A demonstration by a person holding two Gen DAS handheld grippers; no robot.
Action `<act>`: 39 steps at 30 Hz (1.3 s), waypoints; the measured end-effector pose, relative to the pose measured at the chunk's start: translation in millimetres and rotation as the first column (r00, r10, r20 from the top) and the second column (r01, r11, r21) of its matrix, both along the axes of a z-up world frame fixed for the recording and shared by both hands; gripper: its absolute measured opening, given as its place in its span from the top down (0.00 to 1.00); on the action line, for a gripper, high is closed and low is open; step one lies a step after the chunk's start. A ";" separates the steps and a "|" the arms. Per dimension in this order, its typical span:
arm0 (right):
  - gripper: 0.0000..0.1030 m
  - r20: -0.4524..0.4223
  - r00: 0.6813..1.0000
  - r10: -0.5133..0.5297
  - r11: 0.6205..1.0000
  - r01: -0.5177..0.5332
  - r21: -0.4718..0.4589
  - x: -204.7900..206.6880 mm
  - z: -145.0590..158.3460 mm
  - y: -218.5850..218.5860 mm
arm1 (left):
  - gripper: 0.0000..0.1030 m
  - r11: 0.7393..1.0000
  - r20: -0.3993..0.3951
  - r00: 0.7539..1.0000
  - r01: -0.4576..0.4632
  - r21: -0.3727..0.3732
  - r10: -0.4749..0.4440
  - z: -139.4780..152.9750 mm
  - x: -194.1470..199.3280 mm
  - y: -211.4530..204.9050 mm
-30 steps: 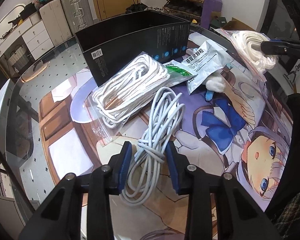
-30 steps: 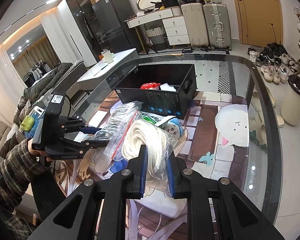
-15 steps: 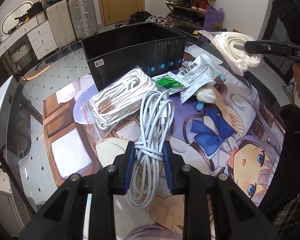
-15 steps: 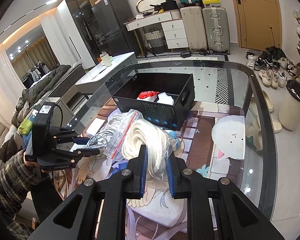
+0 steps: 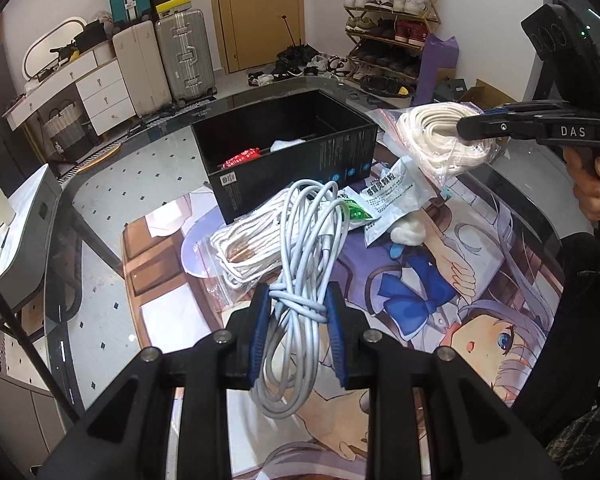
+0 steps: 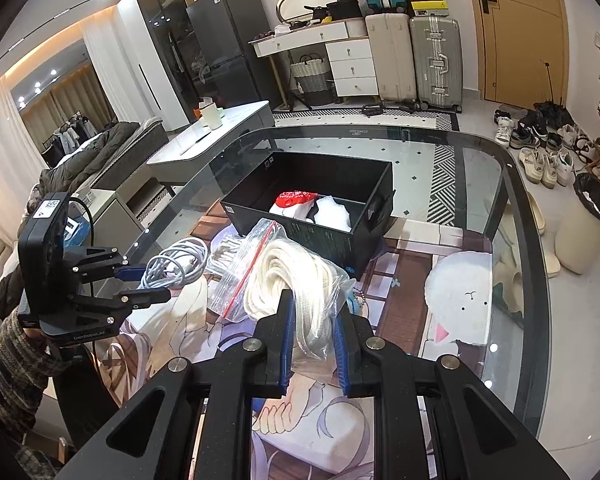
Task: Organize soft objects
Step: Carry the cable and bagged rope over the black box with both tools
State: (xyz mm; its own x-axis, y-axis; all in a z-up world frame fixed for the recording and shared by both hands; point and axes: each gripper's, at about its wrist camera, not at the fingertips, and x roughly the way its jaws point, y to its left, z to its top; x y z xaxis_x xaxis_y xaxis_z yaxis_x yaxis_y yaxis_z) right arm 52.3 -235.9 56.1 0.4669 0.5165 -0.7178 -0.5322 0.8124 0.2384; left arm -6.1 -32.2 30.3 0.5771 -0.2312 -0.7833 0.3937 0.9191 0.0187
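Black "DAS"-marked right tool clamped on bagged rope — left tool on cable bundle.

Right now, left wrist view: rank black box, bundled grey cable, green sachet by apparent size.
1. black box
2. bundled grey cable, close behind; nearer the camera, so the order is unsure
3. green sachet, clearly smallest
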 end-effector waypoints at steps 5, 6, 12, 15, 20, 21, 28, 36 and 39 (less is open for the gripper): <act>0.83 0.004 1.000 -0.001 1.000 0.002 -0.019 6.1 1.9 0.5 | 0.76 0.999 0.037 0.999 -0.030 -0.012 0.030 14.4 4.1 -2.8; 0.83 0.006 1.000 -0.002 1.000 0.002 -0.023 6.7 2.0 1.1 | 0.76 0.999 0.045 0.998 -0.038 -0.017 0.039 17.6 6.1 -2.5; 0.83 0.024 1.000 -0.010 0.999 0.011 -0.040 12.7 8.4 1.5 | 0.76 0.995 0.062 0.993 -0.101 -0.027 0.102 31.3 17.8 0.1; 0.83 0.038 0.999 -0.009 0.999 0.010 -0.037 16.7 12.7 2.5 | 0.76 0.993 0.073 0.991 -0.113 -0.036 0.116 35.7 22.5 1.1; 0.83 0.058 0.998 -0.015 0.999 0.017 -0.044 23.1 16.7 8.0 | 0.76 0.990 0.085 0.987 -0.130 -0.045 0.134 39.4 29.6 3.8; 0.83 0.061 0.998 -0.015 0.999 0.018 -0.044 24.6 17.4 9.6 | 0.76 0.990 0.087 0.987 -0.134 -0.047 0.138 40.0 31.6 4.1; 0.83 0.115 0.992 -0.044 0.997 0.051 -0.059 35.8 22.5 20.5 | 0.76 0.982 0.101 0.977 -0.180 -0.057 0.185 42.3 46.6 7.9; 0.83 0.172 0.983 -0.065 0.994 0.078 -0.070 47.4 21.5 32.9 | 0.76 0.973 0.115 0.967 -0.220 -0.069 0.227 38.2 62.5 7.0; 0.83 0.179 0.981 -0.070 0.994 0.083 -0.065 53.1 19.9 38.5 | 0.76 0.971 0.118 0.965 -0.226 -0.074 0.234 37.2 70.2 6.3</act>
